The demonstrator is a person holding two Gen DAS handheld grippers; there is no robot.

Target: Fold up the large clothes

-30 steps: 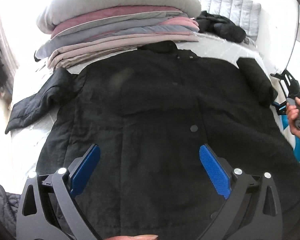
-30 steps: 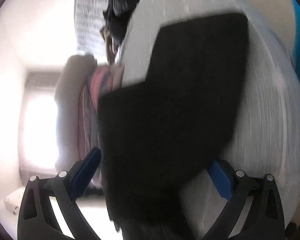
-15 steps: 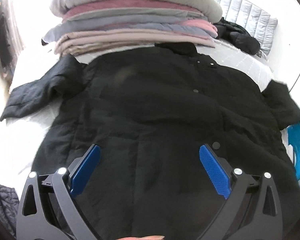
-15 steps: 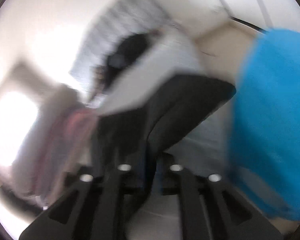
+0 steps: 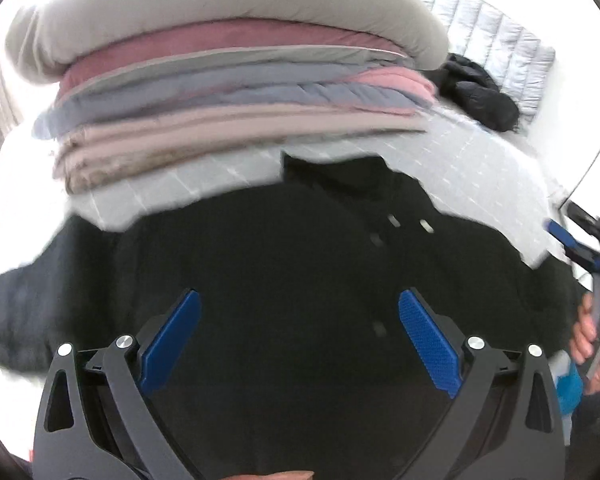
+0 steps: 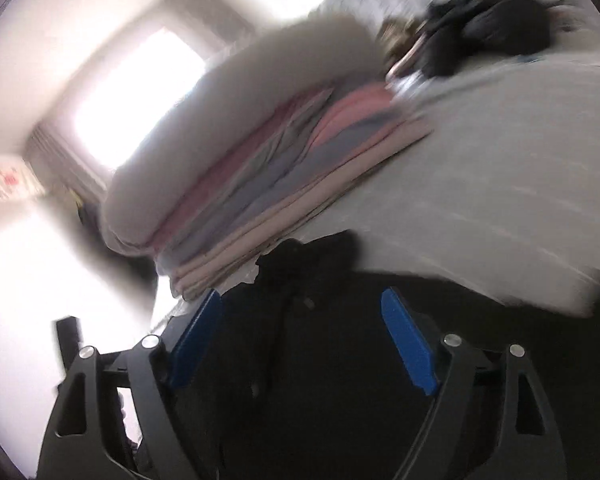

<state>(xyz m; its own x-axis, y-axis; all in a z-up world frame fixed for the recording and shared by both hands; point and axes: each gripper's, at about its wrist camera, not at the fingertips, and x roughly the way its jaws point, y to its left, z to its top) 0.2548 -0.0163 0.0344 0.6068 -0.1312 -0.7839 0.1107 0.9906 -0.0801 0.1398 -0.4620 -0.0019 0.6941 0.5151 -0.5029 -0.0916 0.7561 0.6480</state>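
Observation:
A large black coat point(image 5: 280, 260) lies spread front-up on the white bed point(image 5: 480, 168), collar toward the far side and its left sleeve point(image 5: 40, 300) stretched out sideways. My left gripper point(image 5: 300, 320) hovers open over the coat's chest with nothing between its blue pads. In the left wrist view my right gripper point(image 5: 572, 240) shows at the right edge, held by a hand point(image 5: 592, 336). The blurred right wrist view shows my right gripper point(image 6: 304, 328) over the coat point(image 6: 340, 380) near the collar, its jaws opening, pads pressing on nothing.
A tall stack of folded blankets point(image 5: 228, 92) sits just beyond the collar, also seen as the blanket stack point(image 6: 260, 152). A crumpled dark jacket point(image 5: 476, 96) and a pale quilted garment point(image 5: 492, 32) lie at the bed's far right. A blue object point(image 5: 568, 388) is beside the bed.
My left gripper moved up the coat toward the collar and blankets. My right gripper, shut on the black sleeve half a second ago, has let it go and swung to face the blanket stack.

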